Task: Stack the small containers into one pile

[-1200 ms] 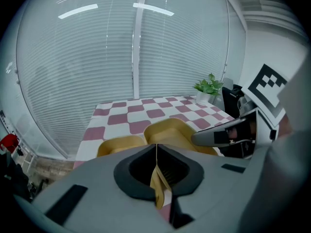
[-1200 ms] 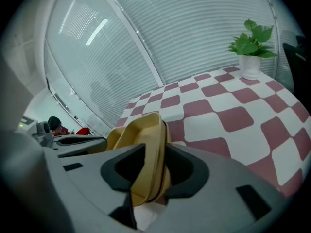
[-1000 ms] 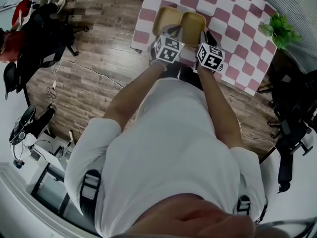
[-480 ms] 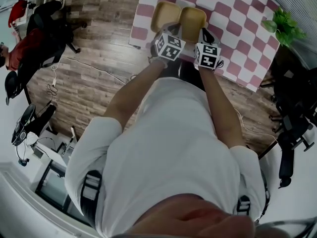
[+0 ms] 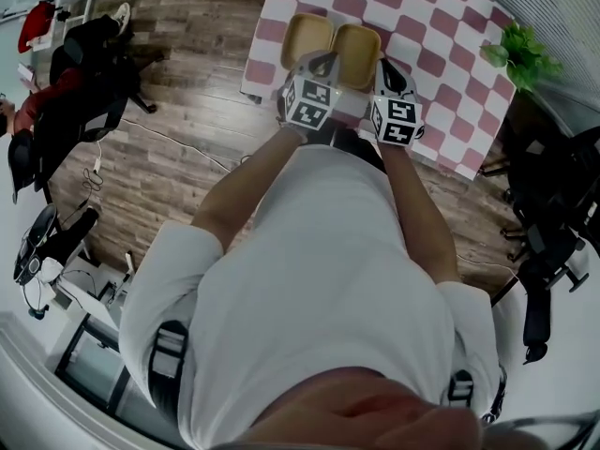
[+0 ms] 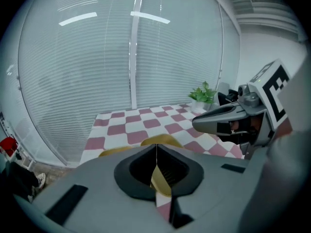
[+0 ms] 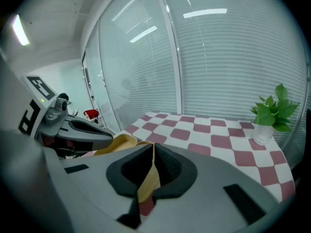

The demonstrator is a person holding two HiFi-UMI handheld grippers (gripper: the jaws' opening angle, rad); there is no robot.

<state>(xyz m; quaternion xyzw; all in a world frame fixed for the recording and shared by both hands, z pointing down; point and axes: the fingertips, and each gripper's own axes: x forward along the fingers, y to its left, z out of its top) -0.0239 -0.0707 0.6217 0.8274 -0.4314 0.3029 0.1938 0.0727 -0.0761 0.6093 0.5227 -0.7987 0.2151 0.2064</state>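
Two shallow tan containers sit side by side at the near edge of the pink-and-white checkered table: the left container and the right container. My left gripper is at the left container's near rim. In the left gripper view its jaws are shut on that tan rim. My right gripper is at the right container's near rim. In the right gripper view its jaws are shut on a tan rim. Each gripper shows in the other's view: the right gripper and the left gripper.
A small potted plant stands at the table's far right corner. Window blinds run behind the table. Black office chairs stand right of the table. More chairs and a seated person are on the wooden floor to the left.
Both containers and both grippers stay together at the table's near edge. The head view has shifted a little. No container has left the table.
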